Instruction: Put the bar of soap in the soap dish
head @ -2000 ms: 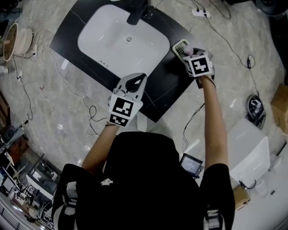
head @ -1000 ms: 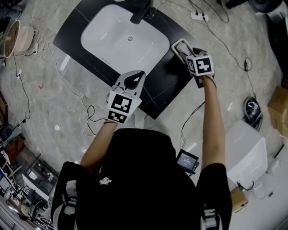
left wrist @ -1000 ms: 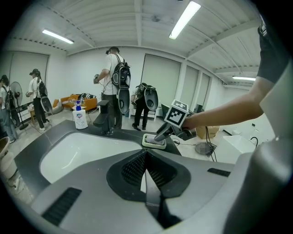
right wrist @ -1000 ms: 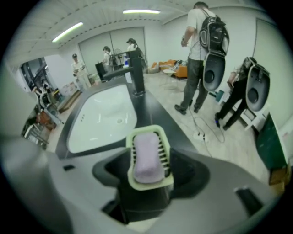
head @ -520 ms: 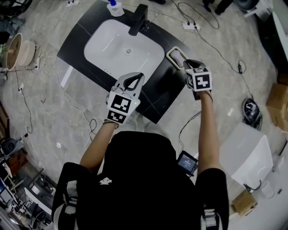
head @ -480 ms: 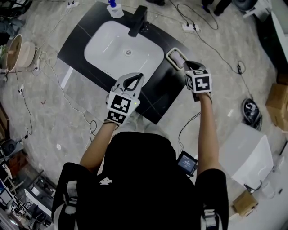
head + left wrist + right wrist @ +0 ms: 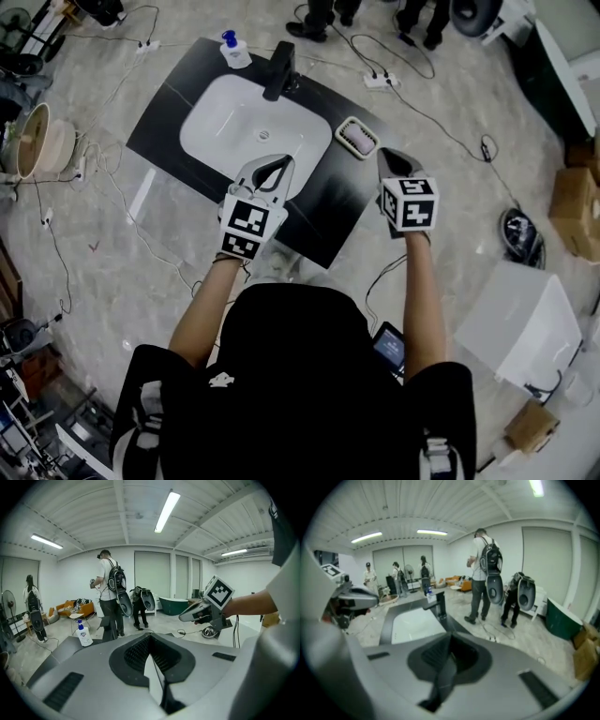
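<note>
left gripper (image 7: 277, 163): fingers together | right gripper (image 7: 383, 157): fingers together | soap (image 7: 358, 140): in soap dish (image 7: 344, 126), detail unclear

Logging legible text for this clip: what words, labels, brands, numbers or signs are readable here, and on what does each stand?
No text can be read in any view.
Pump bottle label: blue print, too small and blurred to read.
Left marker cube and right marker cube: black-and-white square patterns only, no letters or digits.
</note>
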### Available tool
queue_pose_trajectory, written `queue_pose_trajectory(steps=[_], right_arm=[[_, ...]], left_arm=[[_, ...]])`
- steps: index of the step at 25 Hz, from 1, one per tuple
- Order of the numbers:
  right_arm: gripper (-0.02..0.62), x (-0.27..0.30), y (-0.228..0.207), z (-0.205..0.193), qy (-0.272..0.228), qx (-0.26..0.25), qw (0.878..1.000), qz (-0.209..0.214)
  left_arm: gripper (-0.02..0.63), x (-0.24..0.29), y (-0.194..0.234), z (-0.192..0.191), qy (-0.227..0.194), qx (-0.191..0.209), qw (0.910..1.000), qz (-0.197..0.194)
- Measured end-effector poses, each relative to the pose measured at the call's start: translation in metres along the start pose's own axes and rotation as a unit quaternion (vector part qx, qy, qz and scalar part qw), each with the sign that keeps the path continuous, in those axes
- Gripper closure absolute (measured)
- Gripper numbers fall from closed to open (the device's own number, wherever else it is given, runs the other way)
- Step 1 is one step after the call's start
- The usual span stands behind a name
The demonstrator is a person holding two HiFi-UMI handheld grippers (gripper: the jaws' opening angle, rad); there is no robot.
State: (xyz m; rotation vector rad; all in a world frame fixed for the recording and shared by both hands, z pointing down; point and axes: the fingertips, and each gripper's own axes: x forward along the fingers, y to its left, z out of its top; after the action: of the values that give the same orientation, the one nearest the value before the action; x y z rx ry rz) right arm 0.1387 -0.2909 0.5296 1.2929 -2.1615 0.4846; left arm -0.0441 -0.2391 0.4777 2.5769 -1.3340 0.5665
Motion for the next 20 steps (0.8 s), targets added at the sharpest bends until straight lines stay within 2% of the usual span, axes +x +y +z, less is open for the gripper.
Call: queue_pose_trajectory(steps=[8, 15, 20], right_arm=[[0.561, -0.067, 0.028, 0.046, -0.118, -0.02, 0.993, -0.024], [0.561, -0.121, 0.041, 0.087, -0.192, -0.046, 0.979, -0.042], [0.561, -0.153, 0.045, 0.113, -0.238, -0.072, 0.966, -0.069]], left_arm=[[0.581, -0.018, -0.004, 0.033, -0.039, 0.02, 0.999, -0.001], [0.581, -0.034, -0.01, 0.06, -0.068, 0.041, 0.9969, -0.005], [0.581, -0.046, -0.012, 0.085, -0.097, 0.072, 0.9927, 0.003]])
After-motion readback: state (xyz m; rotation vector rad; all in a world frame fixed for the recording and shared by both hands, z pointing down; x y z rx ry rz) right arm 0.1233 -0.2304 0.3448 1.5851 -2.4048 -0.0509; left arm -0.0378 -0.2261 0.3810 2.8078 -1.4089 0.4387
